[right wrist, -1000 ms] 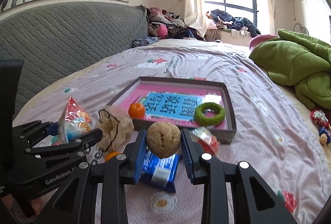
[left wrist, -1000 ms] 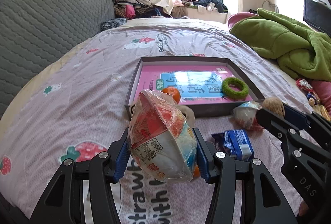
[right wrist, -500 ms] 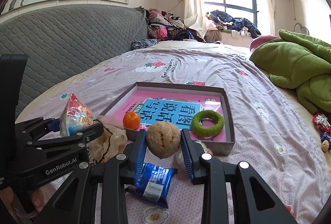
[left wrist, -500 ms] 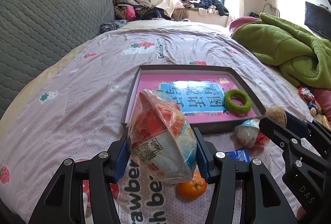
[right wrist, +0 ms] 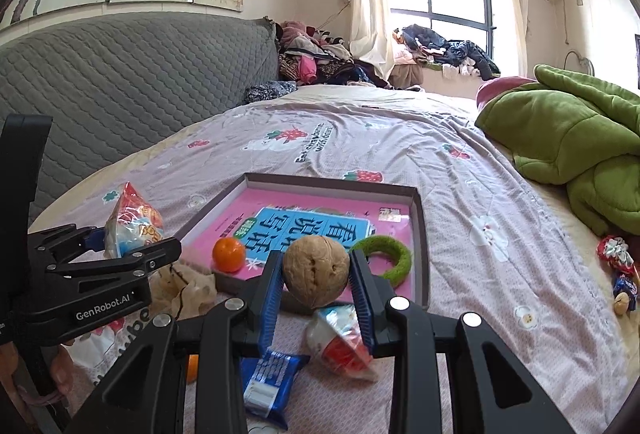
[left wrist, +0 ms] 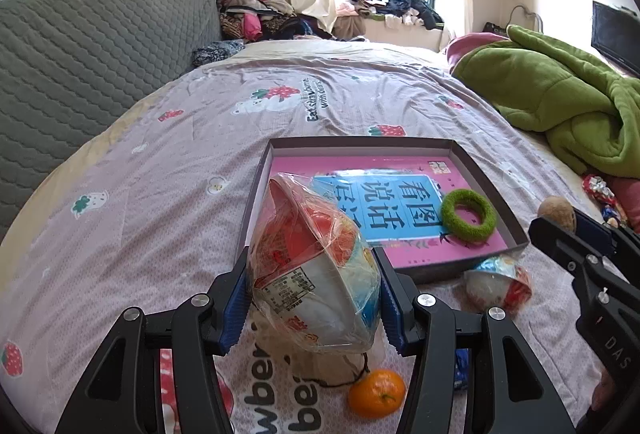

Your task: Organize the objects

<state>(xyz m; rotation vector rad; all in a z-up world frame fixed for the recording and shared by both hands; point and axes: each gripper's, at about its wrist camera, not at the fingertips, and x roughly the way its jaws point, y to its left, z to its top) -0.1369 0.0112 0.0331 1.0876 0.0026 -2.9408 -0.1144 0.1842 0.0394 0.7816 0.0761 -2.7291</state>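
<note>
My left gripper is shut on a clear-wrapped snack bag and holds it above the bed at the near left corner of the shallow box. It also shows in the right wrist view. My right gripper is shut on a walnut, held just before the box's near wall. The box holds a pink and blue book, a green ring and an orange.
On the sheet near the box lie a second orange, a beige drawstring pouch, a blue snack packet and a wrapped red-and-white snack. A green blanket lies to the right, with small wrapped sweets beside it.
Both grippers have moved forward toward the box with their loads still held. The box and its contents now look closer; the loose orange and pouch now lie under the left gripper.
</note>
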